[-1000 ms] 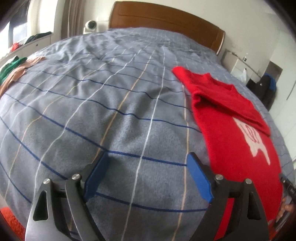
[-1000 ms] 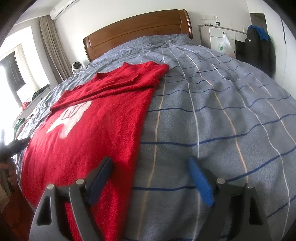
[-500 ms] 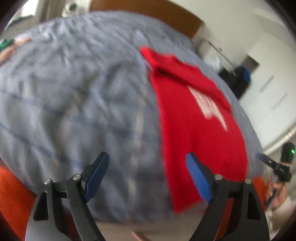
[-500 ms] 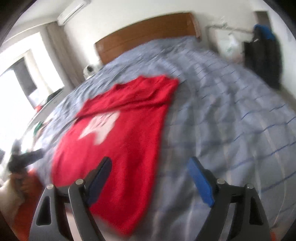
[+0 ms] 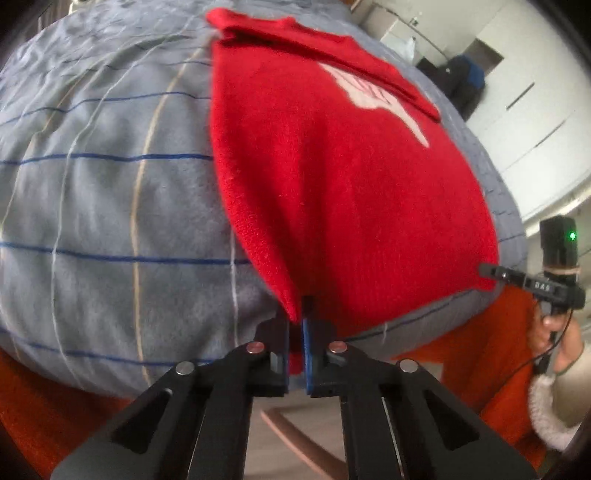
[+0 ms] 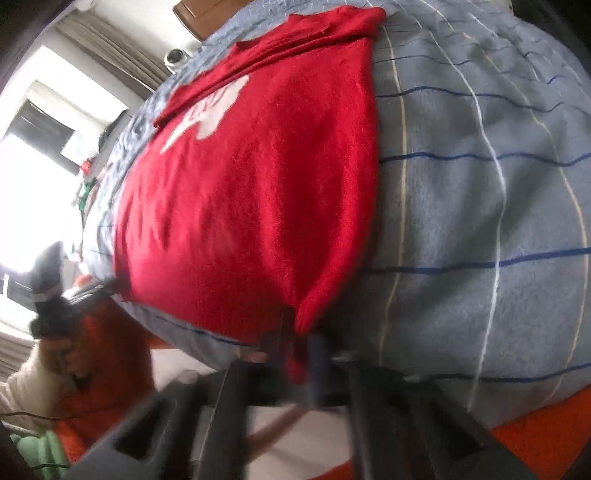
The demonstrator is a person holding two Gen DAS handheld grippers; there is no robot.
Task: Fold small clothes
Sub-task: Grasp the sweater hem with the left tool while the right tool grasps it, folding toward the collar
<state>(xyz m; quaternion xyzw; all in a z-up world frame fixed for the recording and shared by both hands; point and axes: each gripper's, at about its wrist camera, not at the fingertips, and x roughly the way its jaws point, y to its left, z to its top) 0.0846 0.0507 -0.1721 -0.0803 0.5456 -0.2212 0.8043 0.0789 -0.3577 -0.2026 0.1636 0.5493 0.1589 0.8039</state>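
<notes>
A red sweater (image 5: 332, 177) with a white print lies flat on the grey striped bed cover, its sleeves folded across the top. My left gripper (image 5: 295, 325) is shut on its near left hem corner at the bed's edge. My right gripper (image 6: 299, 343) is shut on the near right hem corner of the red sweater (image 6: 251, 192); that view is blurred. The right gripper also shows in the left wrist view (image 5: 491, 271) at the sweater's far corner. The left gripper shows in the right wrist view (image 6: 107, 286) at the other corner.
The grey striped bed cover (image 5: 92, 192) fills both views. A wooden headboard (image 6: 199, 11) stands at the far end. An orange-red sheet (image 5: 472, 343) hangs below the bed edge. White wardrobes (image 5: 535, 110) stand to the right, a bright window (image 6: 33, 177) to the left.
Both grippers were open above the bed; they dropped to the bed's near edge and shut on the sweater's two hem corners.
</notes>
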